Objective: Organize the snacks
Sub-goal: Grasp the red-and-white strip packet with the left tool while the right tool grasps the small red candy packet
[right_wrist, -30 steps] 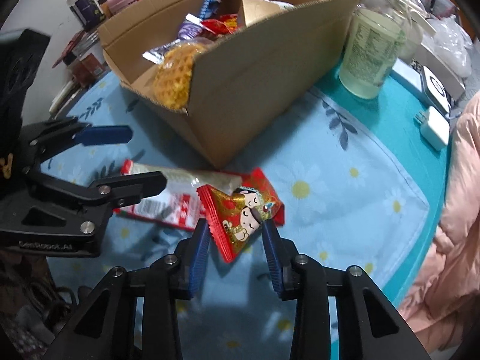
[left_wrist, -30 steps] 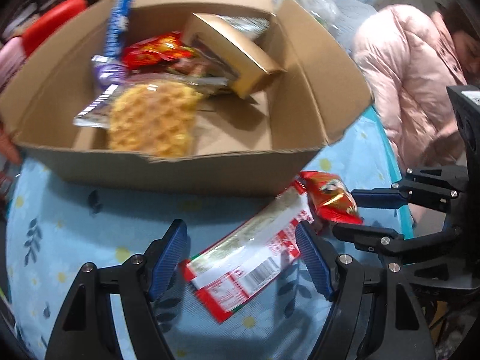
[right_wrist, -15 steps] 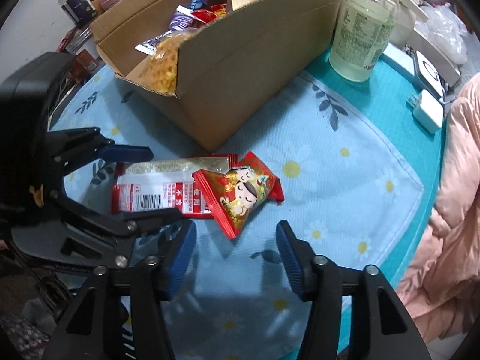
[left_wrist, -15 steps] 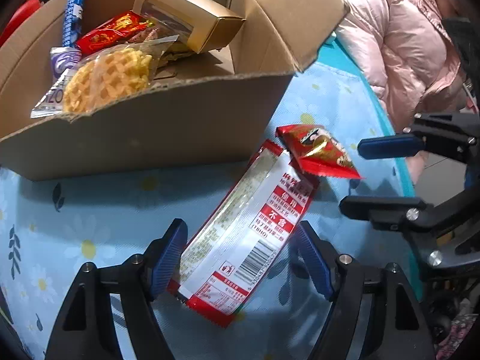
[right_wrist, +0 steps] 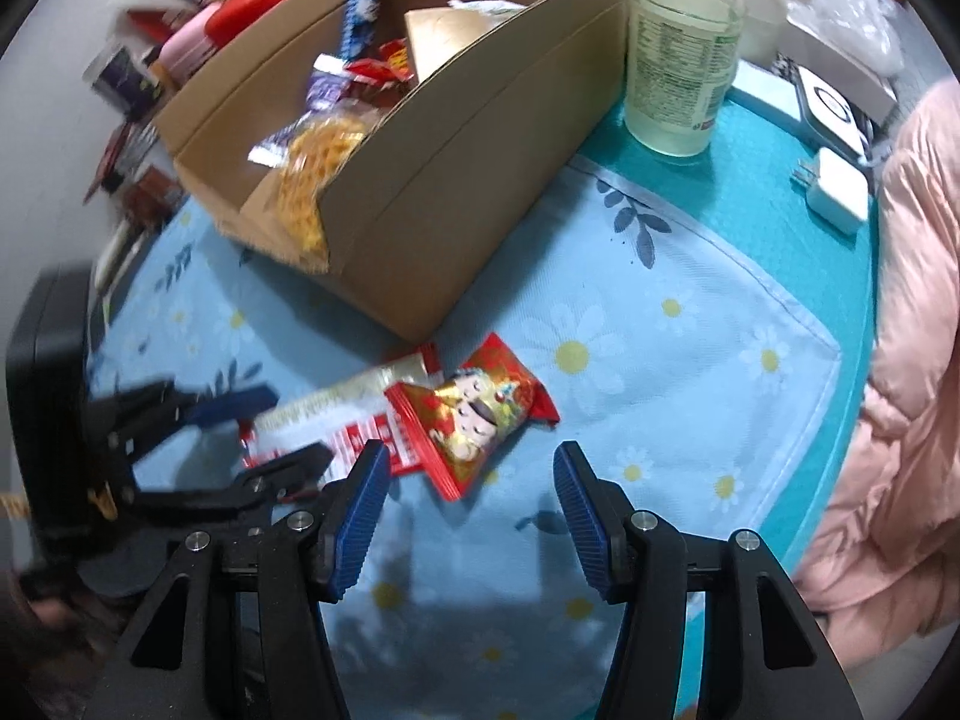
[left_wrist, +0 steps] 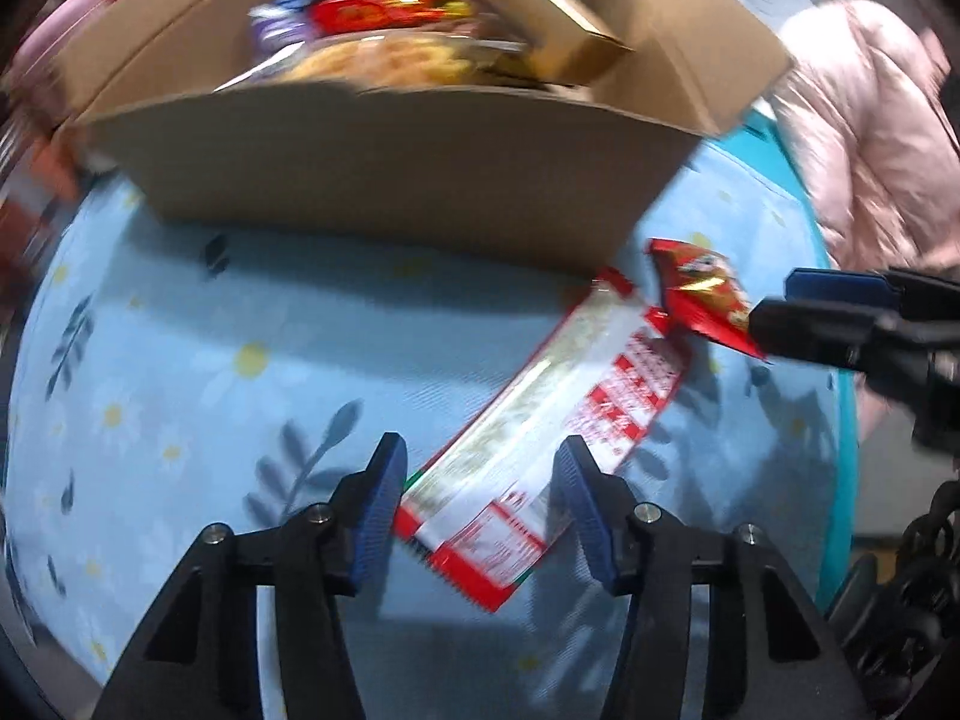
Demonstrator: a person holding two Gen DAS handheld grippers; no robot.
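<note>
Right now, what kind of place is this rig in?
Probably a home, a lived-in room rather than a lab: a floral tablecloth, a phone charger and drink bottle near the cardboard box of snacks, and someone's pink puffer jacket at the table edge.

Nothing reads clearly: the long red-and-white snack packet [left_wrist: 543,429] carries blurred print, and the jar's [right_wrist: 681,60] label shows what may be nutrition text, too small to read.
</note>
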